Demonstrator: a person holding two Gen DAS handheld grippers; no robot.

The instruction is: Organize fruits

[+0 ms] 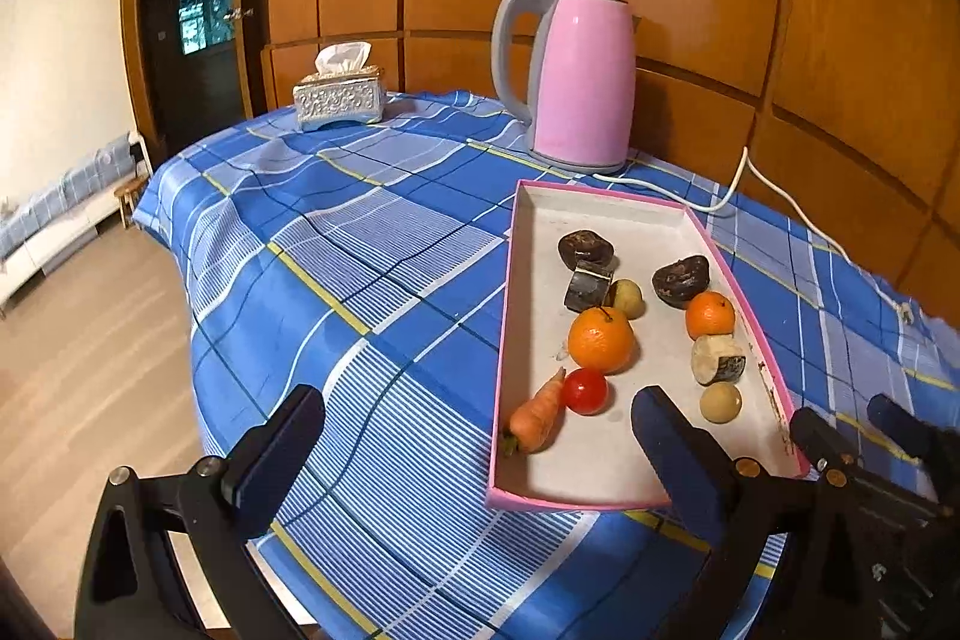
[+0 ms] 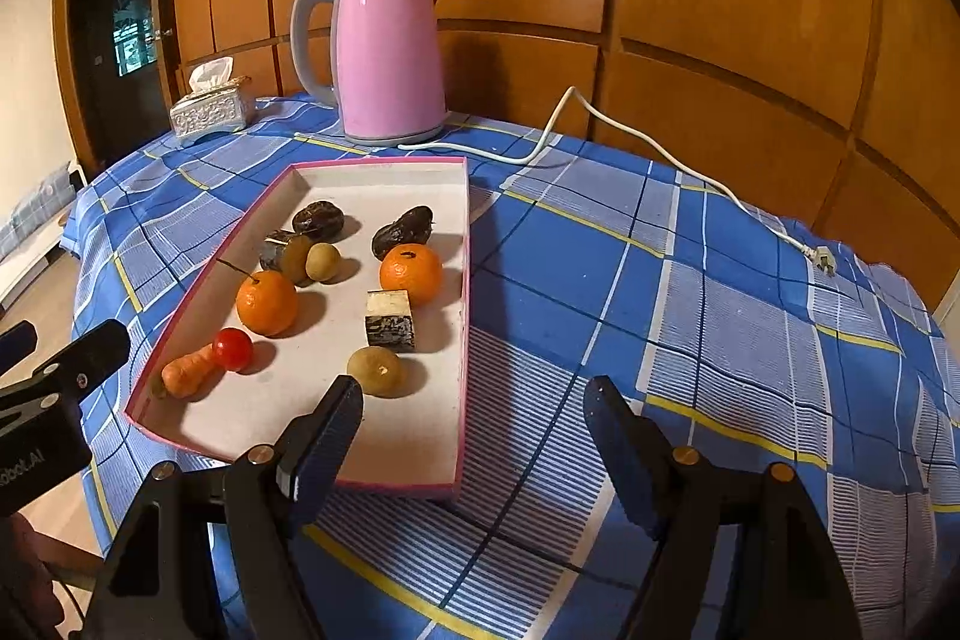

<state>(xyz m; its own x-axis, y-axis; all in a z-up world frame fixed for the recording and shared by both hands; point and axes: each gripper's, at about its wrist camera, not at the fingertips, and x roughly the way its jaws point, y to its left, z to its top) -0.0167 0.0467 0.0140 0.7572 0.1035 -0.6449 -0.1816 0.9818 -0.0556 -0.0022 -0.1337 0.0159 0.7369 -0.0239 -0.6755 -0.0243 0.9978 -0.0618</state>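
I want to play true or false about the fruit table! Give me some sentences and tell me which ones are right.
1. The kettle is pink. True.
2. The small red fruit lies outside the tray, on the tablecloth. False: it sits inside the tray, touching the carrot.
3. There are two oranges in the tray. True.
4. The right tool is holding an orange. False: it is open, with nothing between its fingers.
5. The kettle stands inside the tray. False: it stands on the tablecloth behind the tray.
6. A tissue box sits at the far side of the table. True.
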